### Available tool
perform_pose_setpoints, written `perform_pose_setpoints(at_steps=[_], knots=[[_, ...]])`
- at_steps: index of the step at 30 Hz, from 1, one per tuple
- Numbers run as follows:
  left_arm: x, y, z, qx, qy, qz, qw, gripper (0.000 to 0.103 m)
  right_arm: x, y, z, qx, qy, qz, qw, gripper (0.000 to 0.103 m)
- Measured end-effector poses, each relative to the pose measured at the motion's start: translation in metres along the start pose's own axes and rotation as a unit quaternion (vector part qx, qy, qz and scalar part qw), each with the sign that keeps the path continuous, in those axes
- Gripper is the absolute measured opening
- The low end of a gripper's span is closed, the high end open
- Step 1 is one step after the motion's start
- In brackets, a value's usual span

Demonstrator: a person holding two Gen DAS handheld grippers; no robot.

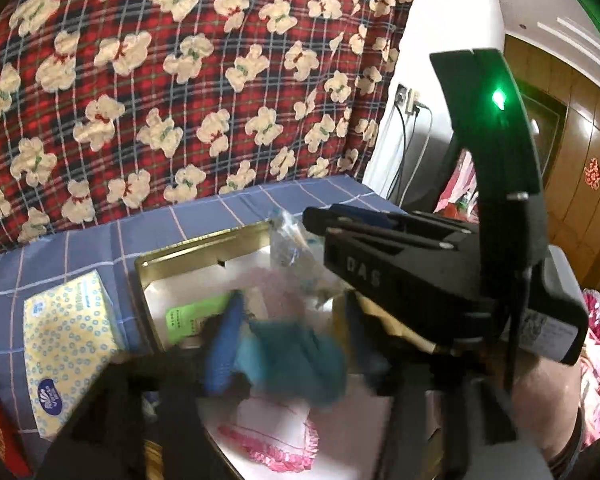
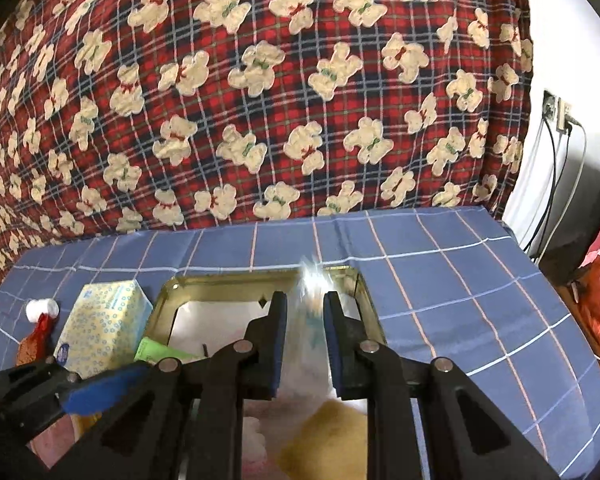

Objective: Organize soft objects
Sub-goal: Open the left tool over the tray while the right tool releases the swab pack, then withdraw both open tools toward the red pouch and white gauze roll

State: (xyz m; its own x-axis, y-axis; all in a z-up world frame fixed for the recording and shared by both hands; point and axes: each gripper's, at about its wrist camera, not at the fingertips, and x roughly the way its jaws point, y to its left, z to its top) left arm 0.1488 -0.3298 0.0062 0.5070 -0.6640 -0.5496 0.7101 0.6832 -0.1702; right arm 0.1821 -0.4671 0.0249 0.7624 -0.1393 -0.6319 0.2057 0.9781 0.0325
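Observation:
An open gold tin (image 1: pixel 196 246) lies on the blue checked sheet. My left gripper (image 1: pixel 288 336) hangs over it with its jaws apart, and a blurred teal cloth (image 1: pixel 300 364) sits loose between the blue pads (image 1: pixel 220 344). Under it lies a white cloth with pink stitching (image 1: pixel 276 440). My right gripper (image 2: pixel 306 332) is shut on a clear plastic packet (image 2: pixel 312 280) over the tin (image 2: pixel 228 280); this gripper (image 1: pixel 320 224) also shows from the side in the left wrist view. A yellow soft piece (image 2: pixel 328 428) lies below its fingers.
A yellow tissue pack (image 2: pixel 100 324) lies left of the tin, with a red and white trinket (image 2: pixel 40 320) beyond it. A green packet (image 2: pixel 152 350) rests in the tin's left corner. The bear-print plaid quilt (image 2: pixel 260 100) rises behind. Cables hang from wall sockets (image 2: pixel 556 112) at right.

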Motion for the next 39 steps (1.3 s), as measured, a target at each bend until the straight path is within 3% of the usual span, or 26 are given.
perform_pose_setpoints(at_steps=[1, 5, 7, 10, 13, 19, 22, 24, 26, 30, 36, 37, 39], knots=[[-0.002, -0.001, 0.0, 0.002, -0.007, 0.003, 1.0, 0.065, -0.002, -0.001, 0.0, 0.003, -0.006, -0.001, 1.0, 0.024], [-0.012, 0.004, 0.004, -0.011, -0.023, -0.006, 0.9996, 0.072, -0.023, -0.003, 0.005, 0.017, -0.064, 0.007, 0.998, 0.051], [-0.017, 0.008, 0.005, -0.015, -0.034, 0.006, 0.9993, 0.073, -0.034, -0.001, 0.006, 0.021, -0.095, 0.016, 0.995, 0.056], [-0.027, 0.019, 0.008, -0.031, -0.044, 0.03, 0.9981, 0.072, -0.048, -0.001, 0.007, 0.035, -0.135, 0.055, 0.989, 0.057], [-0.043, 0.037, 0.008, -0.06, -0.054, 0.049, 0.9955, 0.073, -0.052, 0.002, 0.007, 0.039, -0.154, 0.056, 0.986, 0.059], [-0.082, 0.077, -0.008, -0.088, -0.07, 0.11, 0.9876, 0.081, -0.057, 0.012, 0.005, 0.042, -0.168, 0.085, 0.981, 0.061], [-0.107, 0.105, -0.019, -0.099, -0.078, 0.16, 0.979, 0.084, -0.061, 0.032, 0.003, 0.028, -0.169, 0.116, 0.978, 0.061], [-0.122, 0.128, -0.026, -0.108, -0.086, 0.204, 0.9692, 0.094, -0.063, 0.052, 0.004, 0.011, -0.154, 0.151, 0.976, 0.062], [-0.139, 0.158, -0.032, -0.124, -0.095, 0.267, 0.951, 0.094, -0.062, 0.078, 0.005, -0.009, -0.129, 0.198, 0.972, 0.062], [-0.157, 0.218, -0.039, -0.171, -0.086, 0.326, 0.9259, 0.097, -0.056, 0.14, -0.001, -0.062, -0.075, 0.256, 0.962, 0.062], [-0.172, 0.278, -0.067, -0.25, -0.092, 0.359, 0.8946, 0.097, -0.041, 0.245, -0.024, -0.184, 0.02, 0.251, 0.95, 0.062], [-0.172, 0.29, -0.073, -0.268, -0.077, 0.363, 0.8891, 0.097, -0.039, 0.257, -0.028, -0.198, 0.031, 0.251, 0.947, 0.062], [-0.178, 0.3, -0.079, -0.289, -0.077, 0.36, 0.8834, 0.097, -0.033, 0.275, -0.033, -0.21, 0.055, 0.251, 0.943, 0.062]])
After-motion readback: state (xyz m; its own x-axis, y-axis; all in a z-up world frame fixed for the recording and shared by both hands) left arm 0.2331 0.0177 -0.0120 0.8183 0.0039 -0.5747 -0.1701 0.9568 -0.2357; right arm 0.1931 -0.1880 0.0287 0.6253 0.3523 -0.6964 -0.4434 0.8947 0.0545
